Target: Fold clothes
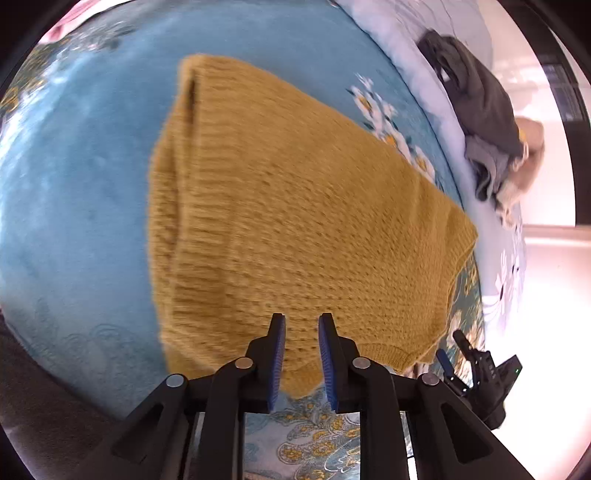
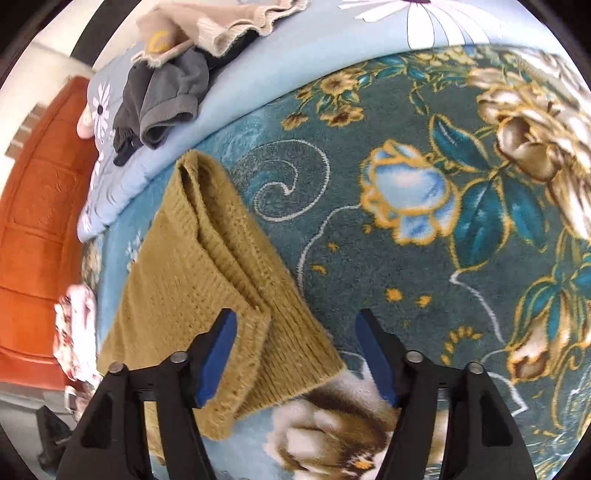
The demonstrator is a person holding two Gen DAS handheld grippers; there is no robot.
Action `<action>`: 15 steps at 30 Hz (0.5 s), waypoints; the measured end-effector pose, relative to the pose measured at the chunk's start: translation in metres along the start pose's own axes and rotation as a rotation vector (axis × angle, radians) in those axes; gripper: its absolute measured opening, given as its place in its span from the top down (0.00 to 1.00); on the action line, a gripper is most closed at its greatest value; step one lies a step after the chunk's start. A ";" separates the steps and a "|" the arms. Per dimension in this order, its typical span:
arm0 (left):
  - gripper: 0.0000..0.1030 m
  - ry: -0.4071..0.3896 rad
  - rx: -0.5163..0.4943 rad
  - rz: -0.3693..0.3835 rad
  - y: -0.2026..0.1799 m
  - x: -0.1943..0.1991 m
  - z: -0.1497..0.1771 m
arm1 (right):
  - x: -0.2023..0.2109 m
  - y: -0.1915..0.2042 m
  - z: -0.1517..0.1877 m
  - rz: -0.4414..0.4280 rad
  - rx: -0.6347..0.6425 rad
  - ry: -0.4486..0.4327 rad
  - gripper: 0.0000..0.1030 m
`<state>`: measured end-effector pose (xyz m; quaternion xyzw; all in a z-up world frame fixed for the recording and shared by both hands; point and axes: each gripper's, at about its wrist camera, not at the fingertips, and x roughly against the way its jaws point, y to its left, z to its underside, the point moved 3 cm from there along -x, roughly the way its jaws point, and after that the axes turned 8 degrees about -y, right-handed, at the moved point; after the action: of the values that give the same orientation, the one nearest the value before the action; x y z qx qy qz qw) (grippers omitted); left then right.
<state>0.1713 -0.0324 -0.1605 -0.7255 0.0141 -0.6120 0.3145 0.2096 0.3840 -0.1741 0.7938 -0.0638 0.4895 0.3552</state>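
no readable writing shows anywhere; the only mark is a yellow emblem on the beige garment (image 2: pixel 207 26), too small to make out.

ahead and to the right of the left gripper (image 1: pixel 302 354), a dark grey garment (image 1: pixel 476 103) lies crumpled on a pale blue floral sheet (image 1: pixel 402 51), with the beige piece just beyond it. in the right wrist view the same pile sits far ahead and to the left of the right gripper (image 2: pixel 297 354), a grey garment (image 2: pixel 166 96) under the beige one. further left stands an orange wooden panel (image 2: pixel 37 221), and a pink-and-white floral cloth (image 2: pixel 75 332) lies near its foot. everything rests on a teal flowered blanket (image 2: pixel 424 258).

the mustard knit sweater (image 1: pixel 288 206) lies folded on the blanket straight ahead of the left gripper, its near edge reaching under the fingertips. the left gripper's blue pads (image 1: pixel 277 362) stand a narrow gap apart above that near edge; whether they touch the knit cannot be told. the right gripper is spread wide, nothing held; the sweater's layered corner (image 2: pixel 236 332) sits between its fingers, close to the left pad (image 2: pixel 218 358), while the right pad is over bare blanket.
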 end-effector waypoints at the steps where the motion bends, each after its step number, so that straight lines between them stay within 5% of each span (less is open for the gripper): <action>1: 0.73 0.019 -0.044 -0.011 -0.017 -0.011 0.008 | -0.006 0.000 0.000 -0.001 -0.001 0.018 0.29; 6: 0.73 0.054 -0.263 -0.048 -0.059 -0.045 0.039 | -0.017 0.003 0.006 -0.033 -0.030 0.006 0.29; 12: 0.73 0.080 -0.333 -0.018 -0.066 -0.068 0.052 | -0.031 0.027 0.001 -0.042 0.065 0.038 0.29; 15: 0.73 0.085 -0.317 0.010 -0.058 -0.060 0.052 | -0.038 0.034 0.005 0.011 0.119 0.052 0.42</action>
<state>0.1817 0.0608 -0.1888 -0.7395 0.1274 -0.6305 0.1984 0.1783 0.3467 -0.1901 0.8003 -0.0294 0.5147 0.3062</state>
